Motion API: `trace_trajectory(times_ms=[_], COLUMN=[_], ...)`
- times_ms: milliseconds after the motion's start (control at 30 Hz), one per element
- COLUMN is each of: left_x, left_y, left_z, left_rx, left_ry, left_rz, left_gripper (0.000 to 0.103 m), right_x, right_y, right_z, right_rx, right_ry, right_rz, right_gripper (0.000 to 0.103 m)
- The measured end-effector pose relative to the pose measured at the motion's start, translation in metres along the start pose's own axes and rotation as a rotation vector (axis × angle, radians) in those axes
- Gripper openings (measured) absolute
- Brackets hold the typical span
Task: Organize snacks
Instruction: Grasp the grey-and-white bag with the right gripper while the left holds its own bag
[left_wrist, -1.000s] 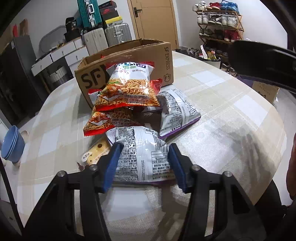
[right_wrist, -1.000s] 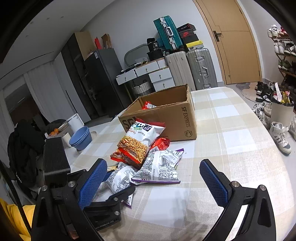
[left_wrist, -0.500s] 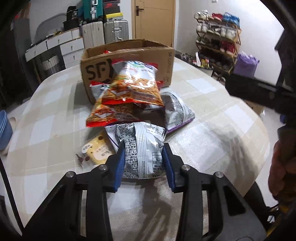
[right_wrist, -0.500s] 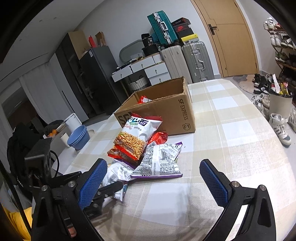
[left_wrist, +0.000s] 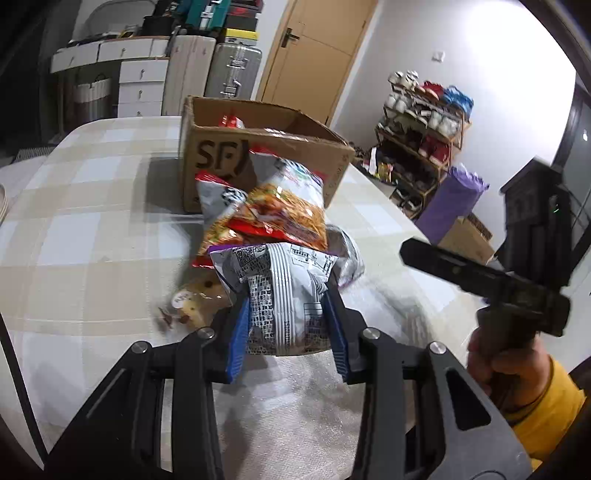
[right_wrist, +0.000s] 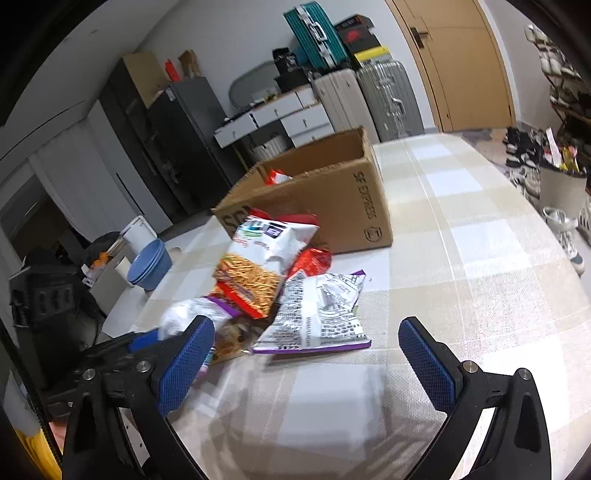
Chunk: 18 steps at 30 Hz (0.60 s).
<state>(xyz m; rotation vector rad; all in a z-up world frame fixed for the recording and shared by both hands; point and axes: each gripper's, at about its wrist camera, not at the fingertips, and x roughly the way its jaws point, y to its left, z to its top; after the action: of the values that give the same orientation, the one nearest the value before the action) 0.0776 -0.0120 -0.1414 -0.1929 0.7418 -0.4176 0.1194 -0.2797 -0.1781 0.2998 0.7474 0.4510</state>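
Note:
My left gripper (left_wrist: 286, 328) is shut on a white and purple snack bag (left_wrist: 284, 291) and holds it lifted off the table, in front of the snack pile. An orange noodle-snack bag (left_wrist: 273, 210) leans against the open cardboard box (left_wrist: 221, 158), which holds a red packet (left_wrist: 231, 121). In the right wrist view the box (right_wrist: 332, 192) stands behind the noodle bag (right_wrist: 255, 266) and a second white and purple bag (right_wrist: 317, 314). My right gripper (right_wrist: 306, 354) is open and empty, above the table in front of that bag.
A small yellow snack pack (left_wrist: 192, 306) lies on the checked tablecloth (left_wrist: 92, 229) left of the held bag. Blue bowls (right_wrist: 149, 262) sit at the table's left edge. Suitcases, drawers and a shoe rack (left_wrist: 424, 122) stand beyond the table.
My left gripper closed on the near white and purple bag and lifted it from the table. My right gripper stayed open and dropped closer to the second white and purple bag.

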Motion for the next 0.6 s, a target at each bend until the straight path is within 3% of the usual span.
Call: trace_trajectory(times_ms=[267, 367, 400, 533, 600], left_x=[-0.02, -0.023, -0.026, -0.03, -0.03], left_y=[0.019, 0.028, 0.03, 0.034, 0.036], left_z=[0.007, 0.008, 0.007, 0.006, 0.006], left_rx=[-0.046, -0.069, -0.074, -0.082, -0.081], left_ry=[-0.033, -0.036, -0.037, -0.04, -0.037], left_rz=[0.052, 0.055, 0.056, 0.066, 0.07], left_gripper=[0.035, 0.035, 0.035, 0.035, 0.035], right_x=[0.046, 0.062, 0.065, 0.078, 0.078], right_y=[-0.002, -0.005, -0.005, -0.007, -0.008], right_z=[0.01, 0.012, 0.012, 0.008, 0.007], right_rx=[-0.044, -0.018, -0.014, -0.028, -0.034], right_ry=[0.105, 0.148, 0.158, 0.194, 0.197], right_rz=[-0.028, 0.019, 0.037, 0.016, 0.016], right_gripper=[0.102, 0.098, 0.096, 0.073, 0.071])
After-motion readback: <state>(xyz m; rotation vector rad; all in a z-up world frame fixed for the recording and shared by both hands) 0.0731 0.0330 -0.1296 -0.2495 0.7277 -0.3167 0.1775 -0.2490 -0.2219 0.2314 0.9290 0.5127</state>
